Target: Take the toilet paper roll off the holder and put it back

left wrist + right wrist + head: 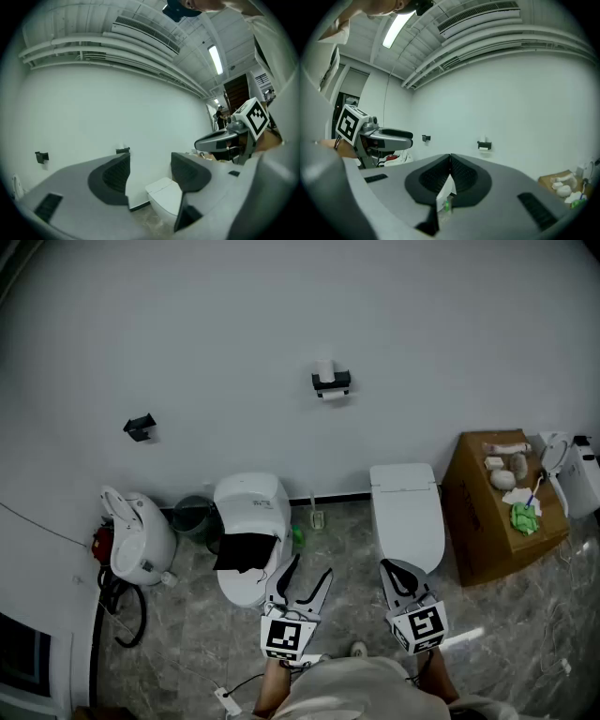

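The only containers in your head view are a cardboard box at the right and a dark bin against the wall. The box is closed and serves as a surface. On it lie a few pale lumps, a green cloth and what may be a toothbrush, though it is too small to be sure. The bin's inside is too dim to read.

There are two toilets, the left toilet with a black cloth draped over it and the right toilet with its lid down. One white appliance sits at the far left.

The wall has two black fittings. One is the holder, and the single toilet paper roll sits on it, well apart from both your grippers. The other is a bare bracket further left.

Your left gripper has its jaws apart, with only the distant toilet showing through the gap. Your right gripper has its jaws pressed together at the tips and clamps nothing.
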Action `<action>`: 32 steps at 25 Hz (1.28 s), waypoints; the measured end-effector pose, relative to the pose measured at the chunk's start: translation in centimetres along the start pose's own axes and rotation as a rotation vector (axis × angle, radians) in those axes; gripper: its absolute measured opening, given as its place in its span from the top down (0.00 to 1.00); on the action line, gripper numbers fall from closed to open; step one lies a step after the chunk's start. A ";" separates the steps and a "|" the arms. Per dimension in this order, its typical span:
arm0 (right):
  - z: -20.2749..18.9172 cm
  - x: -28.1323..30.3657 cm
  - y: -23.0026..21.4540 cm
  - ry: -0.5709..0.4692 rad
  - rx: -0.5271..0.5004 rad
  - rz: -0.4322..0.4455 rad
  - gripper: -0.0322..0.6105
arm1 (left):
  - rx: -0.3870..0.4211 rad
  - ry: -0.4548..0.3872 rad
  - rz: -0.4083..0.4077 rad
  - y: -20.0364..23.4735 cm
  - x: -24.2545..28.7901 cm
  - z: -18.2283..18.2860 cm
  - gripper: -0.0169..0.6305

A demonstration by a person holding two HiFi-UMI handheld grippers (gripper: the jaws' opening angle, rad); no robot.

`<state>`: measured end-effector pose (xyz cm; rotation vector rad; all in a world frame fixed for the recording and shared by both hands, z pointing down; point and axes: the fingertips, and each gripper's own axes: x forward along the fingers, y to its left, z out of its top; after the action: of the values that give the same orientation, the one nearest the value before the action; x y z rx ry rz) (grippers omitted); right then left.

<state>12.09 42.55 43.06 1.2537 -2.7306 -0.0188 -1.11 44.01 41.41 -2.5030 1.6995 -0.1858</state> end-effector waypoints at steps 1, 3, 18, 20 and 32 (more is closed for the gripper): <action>-0.1 0.1 -0.5 0.001 0.002 0.001 0.95 | 0.000 -0.001 0.002 -0.2 0.4 0.2 0.54; -0.3 0.3 -1.6 0.003 0.006 0.004 0.95 | -0.001 -0.001 0.006 -0.6 1.2 0.4 0.54; -0.7 3.8 -4.9 0.005 0.023 0.041 0.95 | -0.014 0.013 0.039 0.5 5.5 -0.1 0.54; -0.8 4.4 -5.2 0.010 0.021 0.038 0.95 | -0.016 0.011 0.037 0.9 6.1 -0.4 0.54; -0.4 11.2 -6.7 0.030 0.017 -0.016 0.95 | -0.032 -0.008 -0.034 6.1 11.5 -1.1 0.54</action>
<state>9.94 29.75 44.29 1.2694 -2.7009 0.0219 -2.64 31.06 42.02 -2.5535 1.6706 -0.1529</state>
